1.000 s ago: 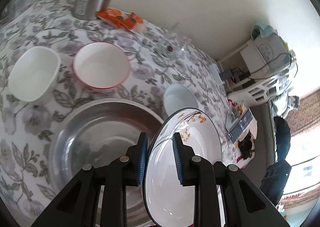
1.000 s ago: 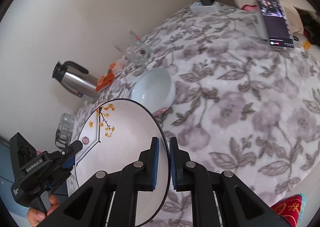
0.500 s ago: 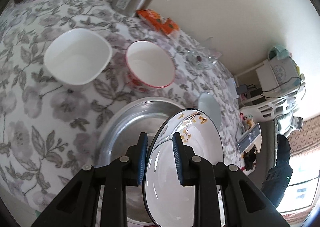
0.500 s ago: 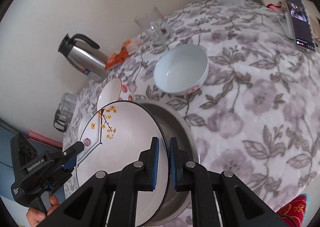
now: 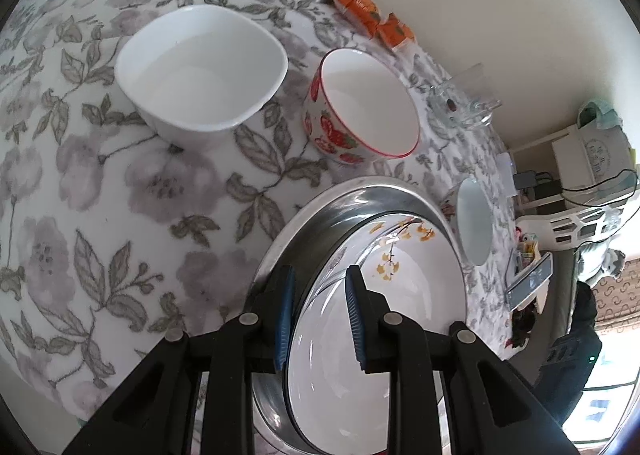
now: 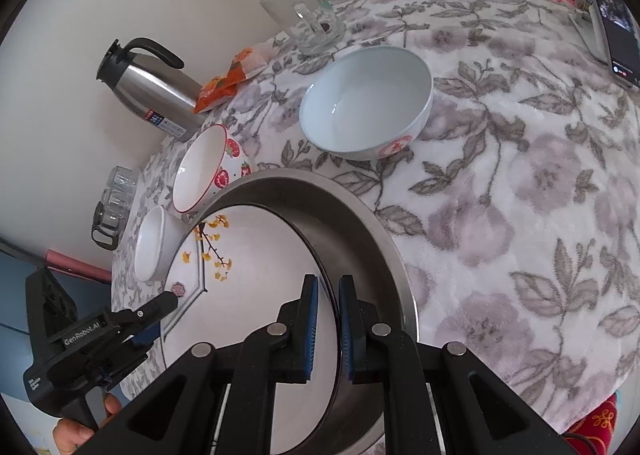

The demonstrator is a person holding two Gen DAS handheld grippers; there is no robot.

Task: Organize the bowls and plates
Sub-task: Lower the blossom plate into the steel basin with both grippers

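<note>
Over the steel basin (image 6: 376, 239) at the near side of the bench (image 6: 520, 183), both grippers are carrying one white plate with a yellow blossom sprig (image 6: 256, 287) between them. The left gripper (image 5: 320, 303) is clamping the plate's rim with its blue-padded fingers (image 5: 286, 307) closed on either side of the edge, and the right gripper (image 6: 328, 319) is pinching the opposite rim, its fingers drawn almost together with the thin edge between them. The plate is sitting tilted inside the basin's wall, low in it; whether its underside is touching the basin floor cannot be told from these views. Judging by how things lie, the task is at an early stage: this plate looks to be the first piece going into the basin, and it is not released yet. Three bowls are waiting on the flowered cloth, all empty and apart from one another: a square white bowl (image 5: 204, 67), a strawberry-patterned bowl (image 5: 360, 107) just beside the basin's far rim, and a pale blue bowl (image 6: 368, 103) on the other side. A steel thermos (image 6: 152, 83), orange snack packets (image 6: 228, 83) and a glass mug (image 6: 308, 15) are standing along the wall, and probably play no part in the sorting.
</note>
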